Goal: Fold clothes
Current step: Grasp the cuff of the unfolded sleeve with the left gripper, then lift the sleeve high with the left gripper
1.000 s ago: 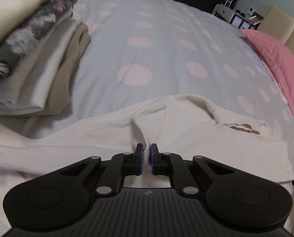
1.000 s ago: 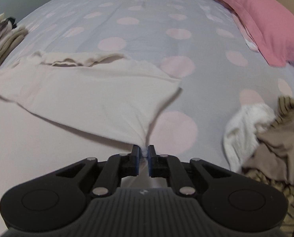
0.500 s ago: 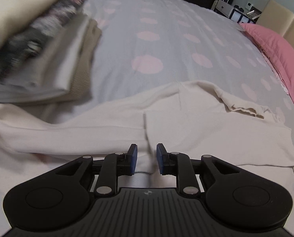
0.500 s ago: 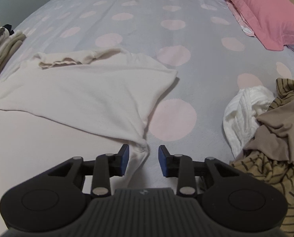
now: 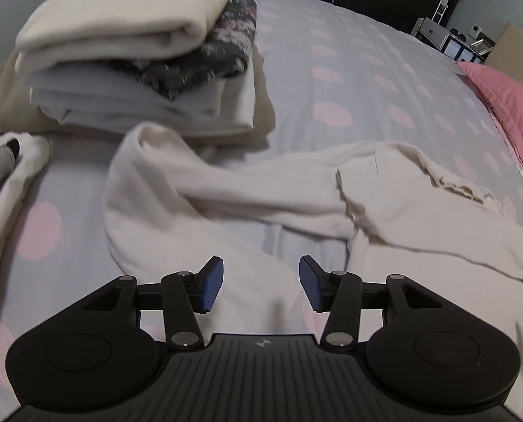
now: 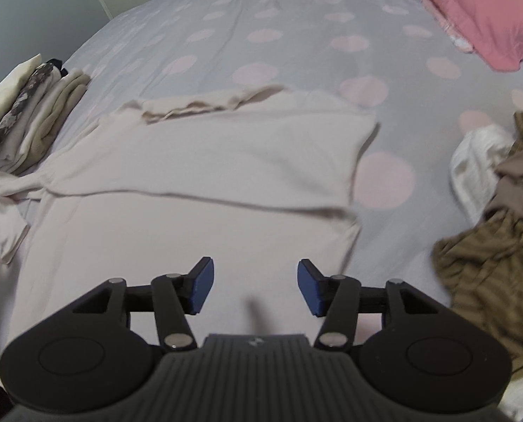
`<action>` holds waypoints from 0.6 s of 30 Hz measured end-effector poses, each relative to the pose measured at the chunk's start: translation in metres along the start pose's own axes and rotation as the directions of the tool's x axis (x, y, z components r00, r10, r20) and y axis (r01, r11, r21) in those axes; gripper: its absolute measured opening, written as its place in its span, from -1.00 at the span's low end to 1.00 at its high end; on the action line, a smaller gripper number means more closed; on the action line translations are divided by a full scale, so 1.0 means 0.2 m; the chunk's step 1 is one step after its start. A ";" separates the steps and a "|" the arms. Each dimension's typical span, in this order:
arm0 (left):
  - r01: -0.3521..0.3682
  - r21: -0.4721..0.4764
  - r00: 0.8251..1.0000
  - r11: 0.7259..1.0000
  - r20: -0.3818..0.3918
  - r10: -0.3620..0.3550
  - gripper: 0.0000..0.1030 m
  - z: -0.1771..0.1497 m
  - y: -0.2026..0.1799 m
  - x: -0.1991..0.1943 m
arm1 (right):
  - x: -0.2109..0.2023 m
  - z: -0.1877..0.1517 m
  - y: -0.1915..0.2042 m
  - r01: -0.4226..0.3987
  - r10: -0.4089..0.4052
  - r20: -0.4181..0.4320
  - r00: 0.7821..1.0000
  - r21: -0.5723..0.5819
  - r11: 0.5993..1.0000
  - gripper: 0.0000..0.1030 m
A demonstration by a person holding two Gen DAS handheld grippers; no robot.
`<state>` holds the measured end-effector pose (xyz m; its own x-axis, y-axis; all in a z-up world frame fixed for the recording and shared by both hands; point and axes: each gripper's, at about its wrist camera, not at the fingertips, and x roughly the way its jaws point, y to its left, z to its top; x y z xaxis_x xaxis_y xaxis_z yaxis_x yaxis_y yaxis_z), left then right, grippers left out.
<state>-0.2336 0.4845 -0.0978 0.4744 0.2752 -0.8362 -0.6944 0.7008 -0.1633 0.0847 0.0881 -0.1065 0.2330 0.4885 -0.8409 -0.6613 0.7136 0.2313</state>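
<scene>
A cream long-sleeved top lies on the bed with its upper part folded down over its body. Its left sleeve runs crumpled across the left wrist view toward the folded pile. My left gripper hovers over the cream fabric, jaws opening, nothing between the blue pads. My right gripper is over the top's near right part, jaws opening too, with nothing pinched between them.
A stack of folded clothes sits at the bed's left side. A heap of unfolded clothes, white and striped olive, lies at the right. A pink pillow rests at the far right. The grey bedspread with pink dots stretches beyond.
Both grippers let go of the cream top's folded edge and opened. The left one swung left toward the sleeve and the stack; the right one drew back.
</scene>
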 end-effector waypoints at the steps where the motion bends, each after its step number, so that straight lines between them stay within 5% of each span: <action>1: 0.007 0.004 1.000 1.000 -0.007 -0.007 -0.01 -0.03 -0.02 0.02 | 0.00 -0.02 0.01 -0.005 0.005 0.000 1.000 0.008 1.000 0.11; 9: -0.043 0.077 0.995 0.996 -0.083 0.049 0.00 -0.19 -0.11 0.23 | 0.05 -0.04 0.04 0.035 -0.035 -0.001 0.999 -0.036 0.999 0.14; 12: -0.058 0.041 0.994 0.997 -0.090 0.061 -0.20 -0.20 -0.06 0.26 | 0.07 -0.04 0.02 0.032 -0.032 -0.011 0.999 -0.023 0.999 0.14; 16: -0.079 0.002 0.993 0.997 -0.087 0.079 -0.79 -0.18 0.00 0.25 | 0.11 -0.05 0.03 0.031 -0.032 -0.030 0.999 -0.046 0.998 0.13; 18: -0.082 -0.013 0.994 0.997 -0.079 0.080 -0.85 -0.17 0.02 0.23 | 0.12 -0.05 0.04 0.025 -0.027 -0.038 0.999 -0.054 0.998 0.14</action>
<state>-0.2328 0.4773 -0.1558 0.3726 0.2775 -0.8855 -0.7380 0.6671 -0.1015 0.0780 0.1007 -0.1302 0.2240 0.4494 -0.8648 -0.6929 0.6974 0.1830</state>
